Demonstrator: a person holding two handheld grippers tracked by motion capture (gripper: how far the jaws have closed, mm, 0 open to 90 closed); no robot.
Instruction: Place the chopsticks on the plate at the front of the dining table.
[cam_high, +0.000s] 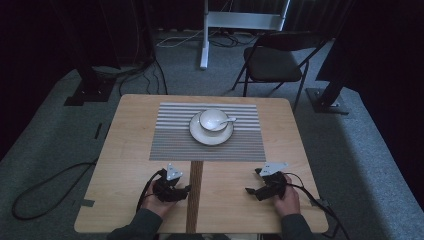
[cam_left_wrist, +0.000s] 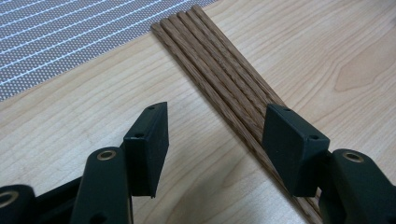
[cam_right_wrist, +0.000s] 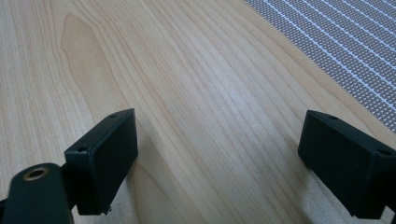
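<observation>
Left gripper view has the left gripper (cam_left_wrist: 215, 140) with fingers (cam_left_wrist: 149, 142) spread wide, gripping nothing, the wooden chopsticks (cam_left_wrist: 219, 70) on the bench (cam_left_wrist: 93, 112) running under the right-hand finger, probably light, stiff, roll-prone, best pinched mid-length; right gripper (cam_right_wrist: 217, 158) open and empty.

Wooden table (cam_high: 125, 150): striped placemat (cam_high: 175, 142), chopstick bundle (cam_high: 195, 195) lying just below it.
</observation>
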